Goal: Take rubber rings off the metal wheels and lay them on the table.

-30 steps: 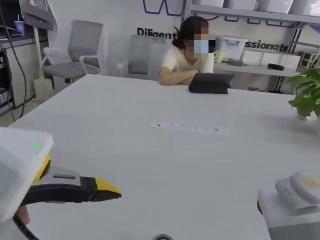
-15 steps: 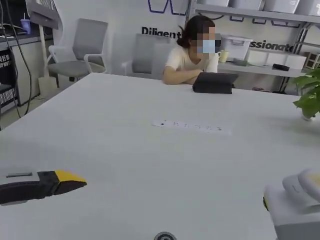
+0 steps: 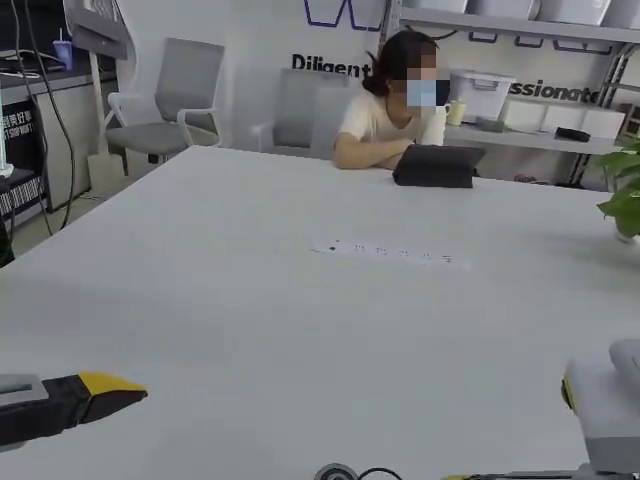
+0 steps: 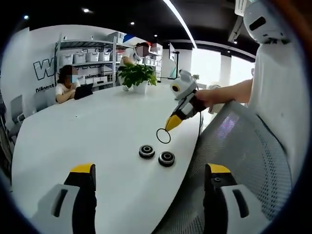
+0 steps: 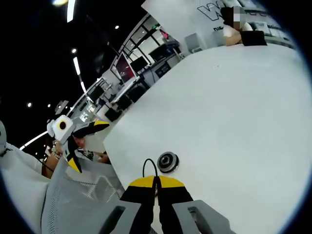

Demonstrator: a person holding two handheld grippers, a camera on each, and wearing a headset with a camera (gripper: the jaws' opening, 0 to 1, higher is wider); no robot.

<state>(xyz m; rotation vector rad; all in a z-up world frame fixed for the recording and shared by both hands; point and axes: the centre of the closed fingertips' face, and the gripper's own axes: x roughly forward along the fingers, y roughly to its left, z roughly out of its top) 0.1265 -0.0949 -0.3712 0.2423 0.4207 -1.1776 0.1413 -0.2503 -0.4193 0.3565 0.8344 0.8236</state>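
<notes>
Left gripper [image 4: 151, 169] has pulled back toward the lower-left corner of the head view since a second ago, and its jaws are spread wide with nothing in them. Right gripper [image 5: 156, 181] has its jaws pinched tight on a thin black rubber ring [image 5: 147, 168], which hangs near the bench [image 5: 219, 107] edge. One metal wheel [image 4: 146, 151] and a second wheel [image 4: 166, 159] sit side by side on the bench just beside that ring.

Bright ceiling light, fisheye-warped edges
</notes>
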